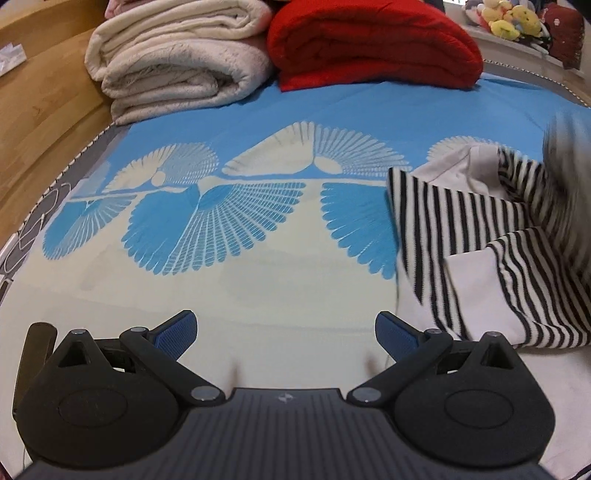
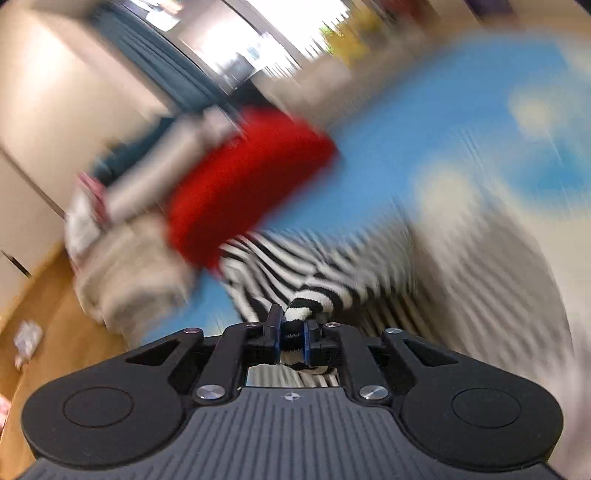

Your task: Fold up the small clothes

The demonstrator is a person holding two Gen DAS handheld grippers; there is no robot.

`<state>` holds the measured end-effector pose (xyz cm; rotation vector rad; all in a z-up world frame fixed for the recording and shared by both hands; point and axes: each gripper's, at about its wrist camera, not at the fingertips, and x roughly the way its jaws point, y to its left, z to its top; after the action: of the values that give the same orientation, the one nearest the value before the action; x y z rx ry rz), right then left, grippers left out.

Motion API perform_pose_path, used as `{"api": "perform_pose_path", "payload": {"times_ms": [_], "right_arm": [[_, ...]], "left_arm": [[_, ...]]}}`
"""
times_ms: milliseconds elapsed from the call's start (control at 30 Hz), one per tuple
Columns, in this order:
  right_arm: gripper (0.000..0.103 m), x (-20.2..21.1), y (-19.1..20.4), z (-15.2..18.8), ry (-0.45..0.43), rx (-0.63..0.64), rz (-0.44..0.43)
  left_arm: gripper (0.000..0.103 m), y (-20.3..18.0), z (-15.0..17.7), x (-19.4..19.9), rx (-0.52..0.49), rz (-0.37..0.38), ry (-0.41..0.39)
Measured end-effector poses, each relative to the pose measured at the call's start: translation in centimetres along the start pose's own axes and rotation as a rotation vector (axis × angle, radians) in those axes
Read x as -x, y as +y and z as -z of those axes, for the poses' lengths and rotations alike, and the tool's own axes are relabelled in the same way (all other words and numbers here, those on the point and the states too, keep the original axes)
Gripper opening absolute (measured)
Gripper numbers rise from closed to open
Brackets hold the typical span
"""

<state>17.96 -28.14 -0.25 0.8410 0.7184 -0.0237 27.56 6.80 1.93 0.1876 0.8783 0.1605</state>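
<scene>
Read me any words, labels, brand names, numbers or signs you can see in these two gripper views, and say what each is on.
No readable words or numbers in either view.
Small round emblem on the left gripper body: a symbol, no letters.
Same emblem on the right gripper body: a symbol, no letters.
Striped garment: no label or print showing.
Blue and cream bedspread: feather pattern only, no text.
Right wrist view background: too motion-blurred to read anything.

cream blankets, red blanket, plush toys
</scene>
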Motion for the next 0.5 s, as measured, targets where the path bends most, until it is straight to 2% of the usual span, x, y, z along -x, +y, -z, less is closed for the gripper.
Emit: {"api": "perform_pose_path", "payload": {"times_ms": [67,100,133,167,200,267,333,433,500], "right_arm": [[0.047,-1.9,-4.3,3.7,0.15,-0.081,0.132],[0.045,-2.4,-6.6,5.0,0.224,-0.138,0.208],[0.041,-1.7,-7.5,5.4,0.181,-0.174,0.178],[0.053,-0.8,-7.5,5.4,0.141,-0.168,0.162],[0.06,0.3,-6.5,4.8,0.098,-0.104,0.179],[0.073,2.1,-4.5,4.1,-0.043,0.022,0.157],[0.076,3.3,-2.0,3.5,-0.169,0.19,0.134],[0.075,2.3,-0.5,3.1,-0.261,0.376,0.086],[0.07,0.3,0.6,3.8,-0.281,0.508,0.136]], "left_arm": [[0.103,-0.5,0.2,0.0,-0.016,-0.01,-0.006],[0.103,-0.8,0.3,0.1,-0.03,-0.016,-0.012],[0.103,-1.0,0.5,0.2,-0.041,-0.022,-0.021],[0.103,-1.2,0.6,0.3,-0.048,-0.025,-0.034],[0.103,-1.3,0.7,0.5,-0.053,-0.024,-0.047],[0.103,-1.6,0.8,0.8,-0.055,-0.019,-0.076],[0.103,-1.9,0.7,1.1,-0.052,-0.005,-0.097],[0.103,-2.8,0.4,1.6,-0.048,0.034,-0.129],[0.103,-3.5,0.5,1.7,-0.065,0.06,-0.142]]}}
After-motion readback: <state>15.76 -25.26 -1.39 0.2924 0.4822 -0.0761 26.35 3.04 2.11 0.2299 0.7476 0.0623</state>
